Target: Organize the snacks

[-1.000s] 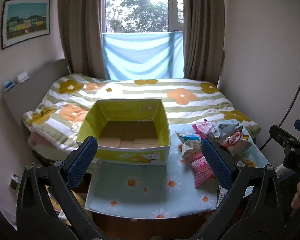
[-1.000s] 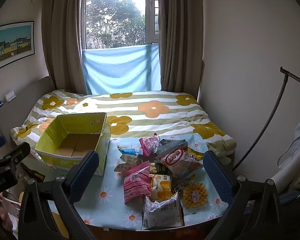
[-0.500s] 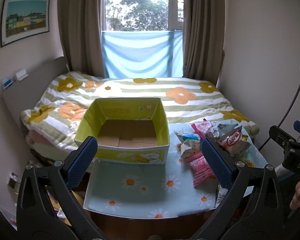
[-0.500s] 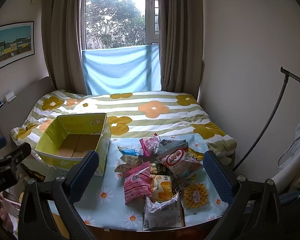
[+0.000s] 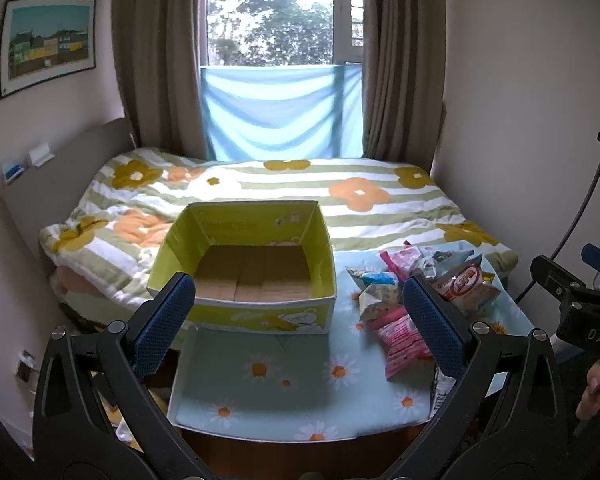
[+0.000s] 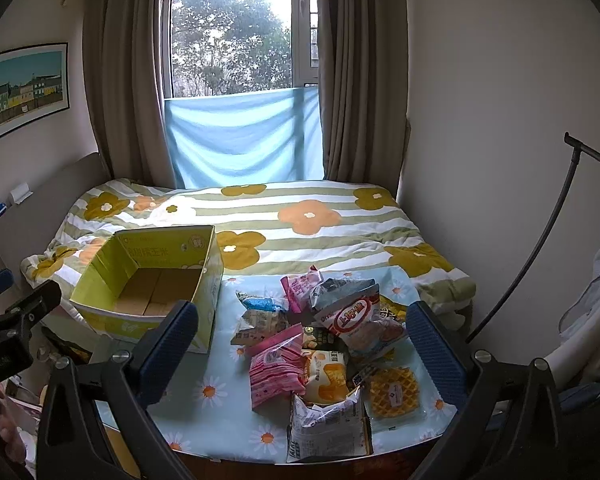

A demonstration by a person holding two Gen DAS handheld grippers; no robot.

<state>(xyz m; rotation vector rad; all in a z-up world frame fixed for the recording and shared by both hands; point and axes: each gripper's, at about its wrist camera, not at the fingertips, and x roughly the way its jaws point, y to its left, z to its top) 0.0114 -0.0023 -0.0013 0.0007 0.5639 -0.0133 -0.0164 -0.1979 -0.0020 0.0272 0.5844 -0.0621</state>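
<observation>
An empty yellow-green cardboard box [image 5: 244, 272] [image 6: 148, 280] stands open on the left of a small table with a daisy-print cloth [image 5: 284, 376] [image 6: 216, 396]. A pile of snack packets [image 6: 324, 340] [image 5: 416, 296] lies to the right of the box, among them a pink packet [image 6: 276, 368], a white and red bag [image 6: 360, 320] and a waffle pack [image 6: 394, 392]. My left gripper [image 5: 300, 320] hovers open in front of the box, nothing between its blue pads. Above the table's near edge, facing the pile, my right gripper [image 6: 304, 344] is open and empty.
A bed with a flower-striped quilt [image 6: 300, 220] lies right behind the table. Walls close in on both sides, and a curtained window [image 5: 280, 60] is at the back. A black curved stand [image 6: 540, 240] leans at the right. A hand [image 5: 590, 396] holds the other gripper's handle.
The left view has drifted slightly, so the box sits a little higher and nearer the centre. The right view is nearly unchanged. Both grippers stay open.
</observation>
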